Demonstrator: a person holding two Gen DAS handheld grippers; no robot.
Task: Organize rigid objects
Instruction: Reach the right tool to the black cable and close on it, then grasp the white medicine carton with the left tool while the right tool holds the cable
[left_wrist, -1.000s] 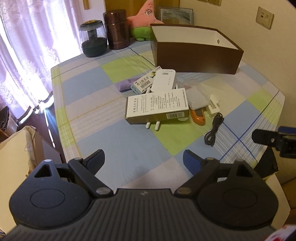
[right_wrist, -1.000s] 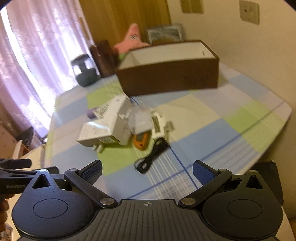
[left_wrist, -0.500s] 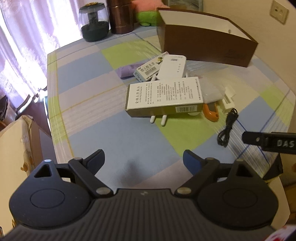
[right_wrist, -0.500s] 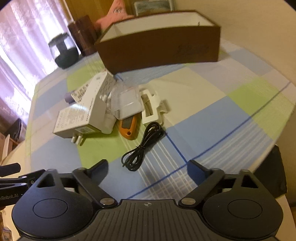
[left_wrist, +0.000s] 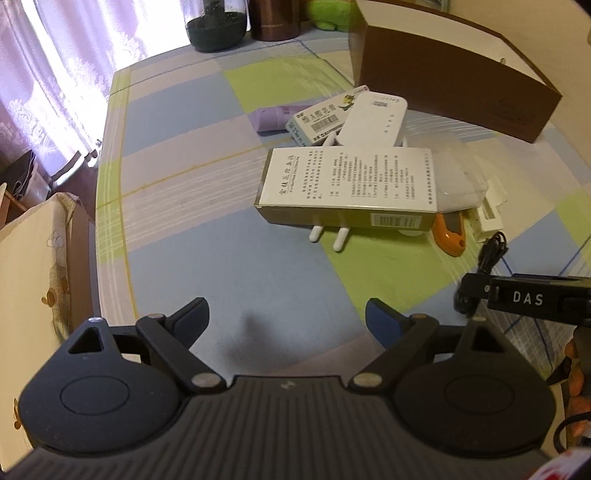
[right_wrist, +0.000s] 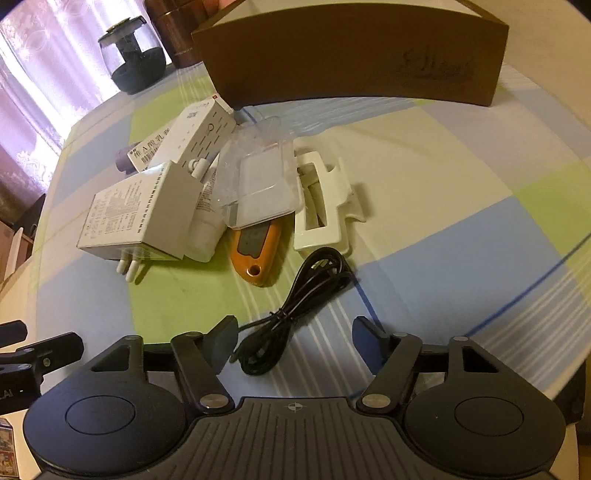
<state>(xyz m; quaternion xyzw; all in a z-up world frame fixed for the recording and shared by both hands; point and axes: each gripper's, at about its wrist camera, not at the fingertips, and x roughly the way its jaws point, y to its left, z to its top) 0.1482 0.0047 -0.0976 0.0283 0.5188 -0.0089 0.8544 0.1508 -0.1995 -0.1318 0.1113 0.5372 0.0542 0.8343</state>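
A pile lies mid-table: a white-and-olive carton (left_wrist: 349, 184) (right_wrist: 136, 218), a white adapter (left_wrist: 373, 120), a small barcode box (left_wrist: 321, 118), a purple tube (left_wrist: 269, 117), a clear plastic case (right_wrist: 258, 181), an orange cutter (right_wrist: 256, 251), a white clip (right_wrist: 325, 199) and a coiled black cable (right_wrist: 291, 310) (left_wrist: 487, 258). A brown open box (left_wrist: 454, 74) (right_wrist: 354, 59) stands behind them. My left gripper (left_wrist: 286, 317) is open and empty above the near table. My right gripper (right_wrist: 295, 339) is open, its fingers astride the near end of the cable.
A dark glass jar (right_wrist: 131, 61) and a brown canister (left_wrist: 275, 18) stand at the back left by the curtain. The table edge runs down the left side (left_wrist: 99, 206), with a cream carton (left_wrist: 40, 266) beyond it. The right gripper's body (left_wrist: 528, 299) shows at the left view's right side.
Both grippers have moved forward and lower toward the pile. The right gripper has come down over the black cable. Both stay open.
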